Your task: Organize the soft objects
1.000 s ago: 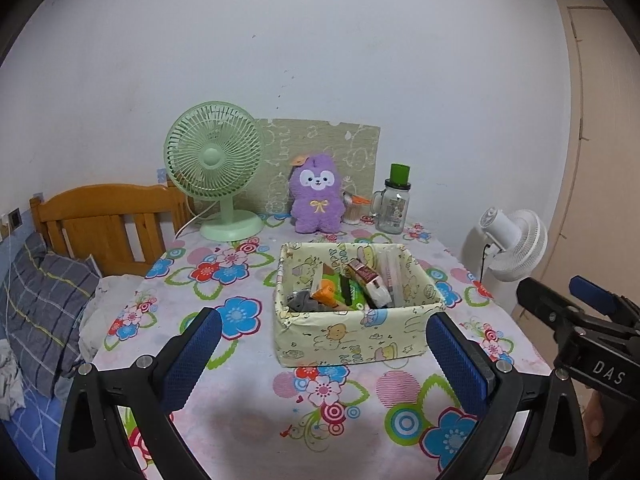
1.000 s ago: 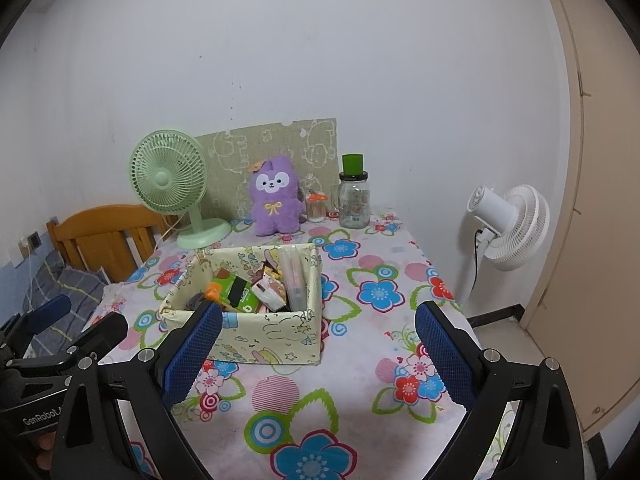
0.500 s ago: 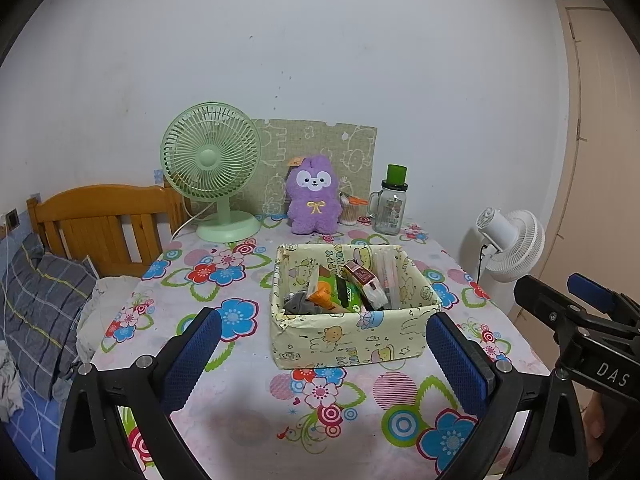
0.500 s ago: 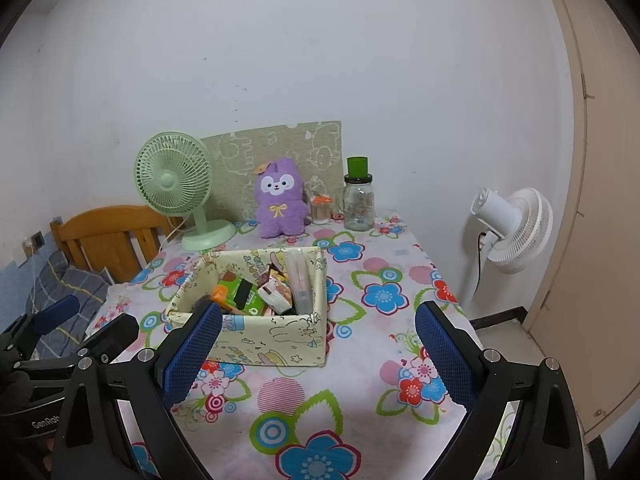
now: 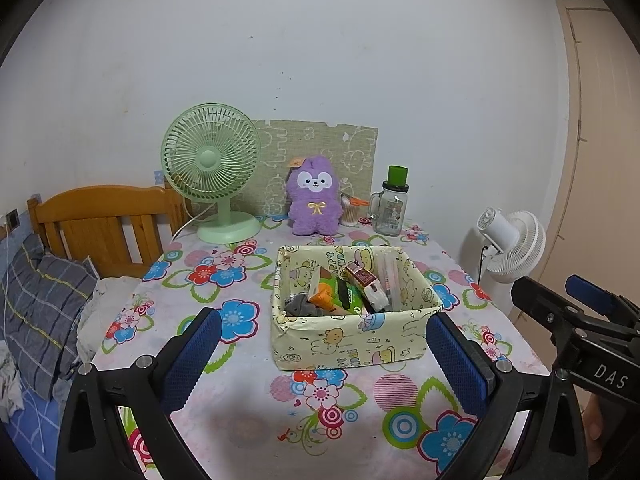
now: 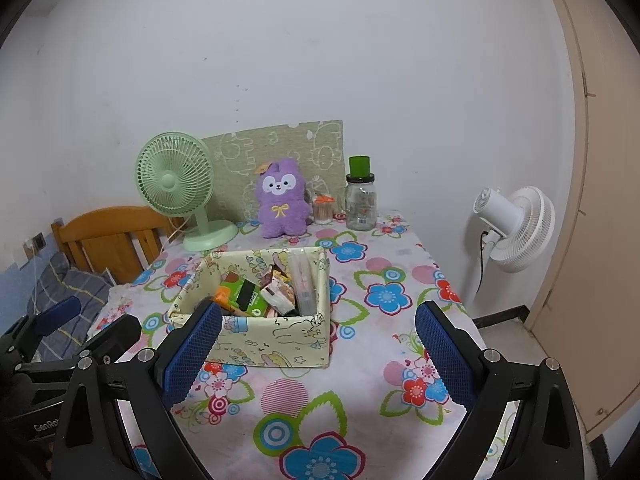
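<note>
Plush toy (image 5: pixel 315 196), purple and fuzzy with a white face and yellow bow, upright at frame centre, behind one patterned box (image 5: pixel 348 336).
Left gripper (image 5: pixel 326 354) and right gripper (image 6: pixel 318 354) both gape wide, empty; two fans, one jar (image 5: pixel 390 210).

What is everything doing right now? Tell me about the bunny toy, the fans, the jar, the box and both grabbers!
Purple plush: upright, at the back of the table.
Green fan: upright; cannot tell if spinning.
White fan: on the floor beside the table, facing away.
Glass jar: upright, green lid on.
Storage box: open-topped, full of packets.
Left gripper: open, empty.
Right gripper: open, empty.
</note>
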